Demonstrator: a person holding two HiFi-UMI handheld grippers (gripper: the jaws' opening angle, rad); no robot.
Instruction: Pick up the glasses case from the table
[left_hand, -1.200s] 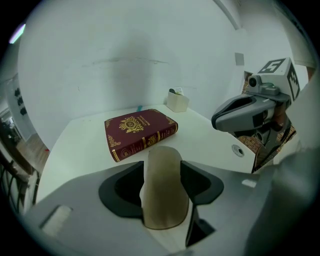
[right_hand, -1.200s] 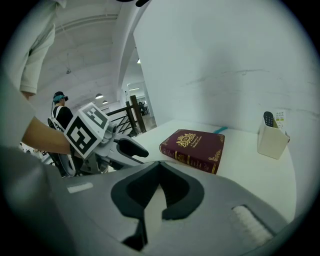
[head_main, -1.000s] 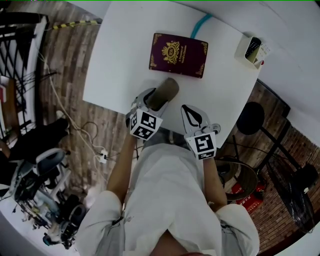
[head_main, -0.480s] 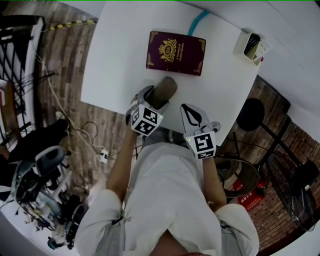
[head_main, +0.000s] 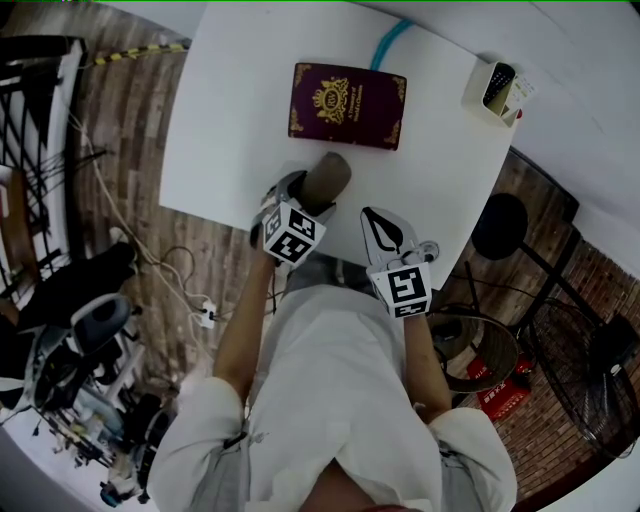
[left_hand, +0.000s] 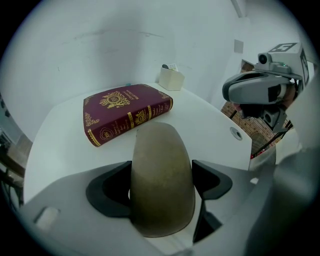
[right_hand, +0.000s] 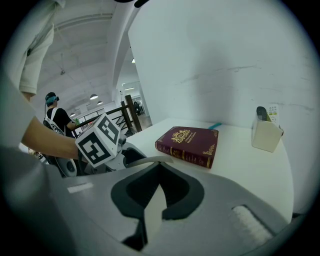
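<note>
No lettering can be read: the gold stamping on the maroon book (head_main: 348, 105) at twelve o'clock on the bench (head_main: 240, 120) is too small, and the marker cubes (head_main: 293, 233) at six o'clock bear only black-and-white squares.

Worktop (head_main: 240, 120): four items.
- Book (head_main: 347, 104): lies flat at the middle of the worktop, toward the far side.
- Glasses case (head_main: 325, 178): at the near edge, just in front of the book, not touching it.
- Cable (head_main: 390, 42): behind the book, running to the far edge.
- Small holder (head_main: 493, 90): stands at the far right corner, well apart from the book.
</note>
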